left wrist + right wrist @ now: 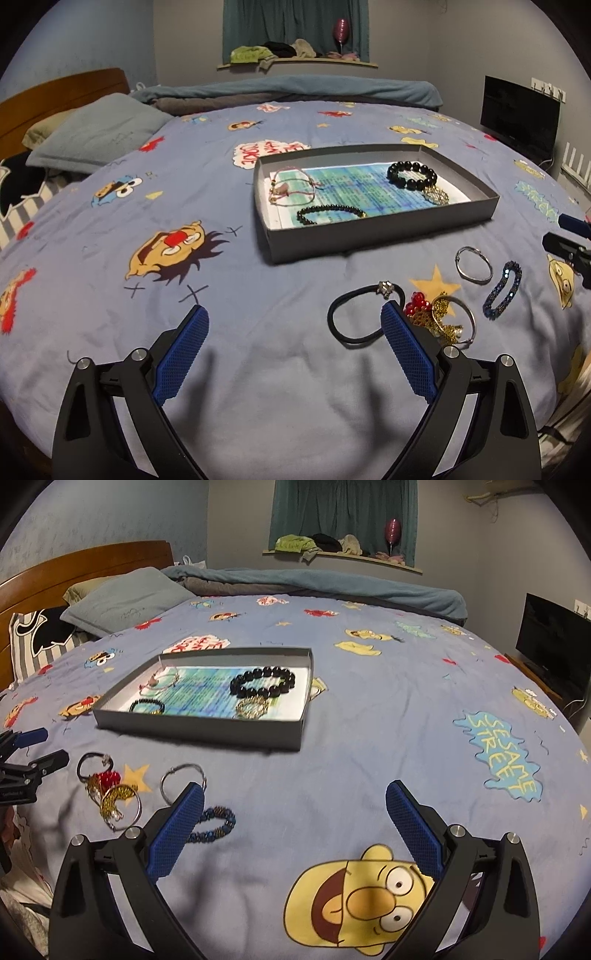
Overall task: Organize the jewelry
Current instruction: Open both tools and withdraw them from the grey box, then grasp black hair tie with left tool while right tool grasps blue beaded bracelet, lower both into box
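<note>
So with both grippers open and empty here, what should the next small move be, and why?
Probably lower the right gripper leftward onto the blue bracelet and close. It lies loose on the bed beside that gripper's left finger, outside the tray that already holds four pieces. The left gripper sits nearer the hair tie.

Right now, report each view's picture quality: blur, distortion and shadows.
Left wrist view: sharp, fisheye bends the grey tray, left gripper shadows the bedspread. Right wrist view: tray contents smeared, black bead bracelet soft, dark corner vignetting, right gripper sharp.
</note>
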A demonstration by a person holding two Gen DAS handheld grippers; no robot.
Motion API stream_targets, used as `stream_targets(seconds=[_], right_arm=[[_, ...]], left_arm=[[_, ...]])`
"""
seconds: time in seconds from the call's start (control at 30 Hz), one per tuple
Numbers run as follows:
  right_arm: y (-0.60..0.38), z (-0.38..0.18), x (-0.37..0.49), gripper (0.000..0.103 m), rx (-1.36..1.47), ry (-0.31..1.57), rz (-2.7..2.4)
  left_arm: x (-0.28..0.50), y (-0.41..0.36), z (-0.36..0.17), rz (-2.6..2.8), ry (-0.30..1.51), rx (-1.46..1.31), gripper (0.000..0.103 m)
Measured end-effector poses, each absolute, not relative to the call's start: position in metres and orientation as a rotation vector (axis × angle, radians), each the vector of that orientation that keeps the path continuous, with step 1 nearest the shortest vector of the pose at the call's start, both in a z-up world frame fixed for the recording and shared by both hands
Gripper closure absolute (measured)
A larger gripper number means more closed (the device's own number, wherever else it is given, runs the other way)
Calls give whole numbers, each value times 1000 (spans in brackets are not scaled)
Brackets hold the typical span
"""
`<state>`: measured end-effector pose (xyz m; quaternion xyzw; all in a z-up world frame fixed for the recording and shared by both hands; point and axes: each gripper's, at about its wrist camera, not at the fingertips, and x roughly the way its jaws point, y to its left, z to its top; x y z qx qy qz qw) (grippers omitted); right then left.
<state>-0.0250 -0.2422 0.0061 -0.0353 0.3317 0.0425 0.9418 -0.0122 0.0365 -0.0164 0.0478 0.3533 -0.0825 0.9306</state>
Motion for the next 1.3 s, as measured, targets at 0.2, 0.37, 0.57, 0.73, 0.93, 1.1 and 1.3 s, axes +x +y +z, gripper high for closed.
stream_targets(seconds=[0.2, 0.37, 0.57, 0.73, 0.93, 1.1, 1.3], right_arm=[[-237, -6, -26, 6, -75, 700, 102], [-231, -17, -25, 6, -71, 716, 118], [-223, -27, -26, 6, -90, 728, 130], [-217, -31, -25, 10, -91, 728, 151], [-213, -32, -24, 33, -83, 730, 166], [-211, -33, -24, 47, -91, 732, 167], [-209, -33, -23, 64, -82, 748, 196]], left_arm=[[-8, 36, -23, -164, 736, 102, 9], [-4, 40, -30, -166, 753, 67, 9], [-2, 39, -36, -169, 752, 67, 9], [0, 39, -37, -169, 741, 58, 10], [-1, 37, -37, -199, 740, 60, 30], [-1, 33, -38, -211, 742, 79, 41], [-2, 31, -38, -231, 741, 99, 64]])
